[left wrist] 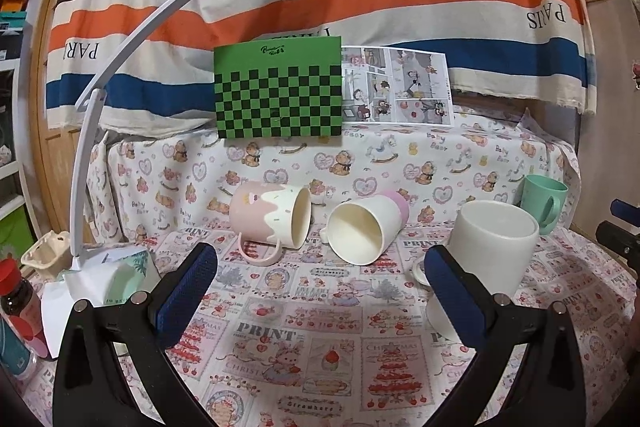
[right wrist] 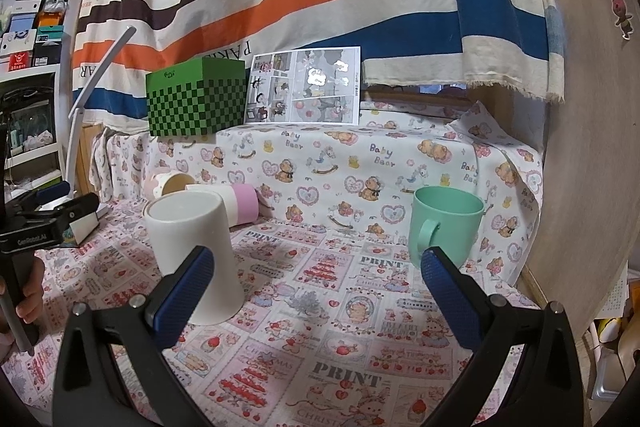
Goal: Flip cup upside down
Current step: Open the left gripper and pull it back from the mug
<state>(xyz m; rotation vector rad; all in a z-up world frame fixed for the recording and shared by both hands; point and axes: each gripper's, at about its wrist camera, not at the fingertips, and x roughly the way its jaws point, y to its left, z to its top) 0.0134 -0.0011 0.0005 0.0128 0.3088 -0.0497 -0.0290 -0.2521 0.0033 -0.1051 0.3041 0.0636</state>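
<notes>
A plain white cup [left wrist: 488, 247] stands base up, flipped upside down, on the printed tablecloth; it also shows in the right wrist view [right wrist: 196, 251]. A pink drip-glaze mug [left wrist: 272, 221] and a white-and-pink cup [left wrist: 366, 229] lie on their sides. A mint green mug [left wrist: 546, 201] stands upright at the right, also in the right wrist view [right wrist: 444, 223]. My left gripper [left wrist: 320, 291] is open and empty, short of the lying cups. My right gripper [right wrist: 318, 291] is open and empty, between the white cup and the green mug.
A green checkered box [left wrist: 278, 93] and a comic sheet [left wrist: 396, 85] stand on the raised shelf behind. A white desk lamp [left wrist: 86, 163], a tissue box [left wrist: 120, 275] and a red-capped bottle [left wrist: 20, 307] are at the left. A wooden panel [right wrist: 580, 147] bounds the right.
</notes>
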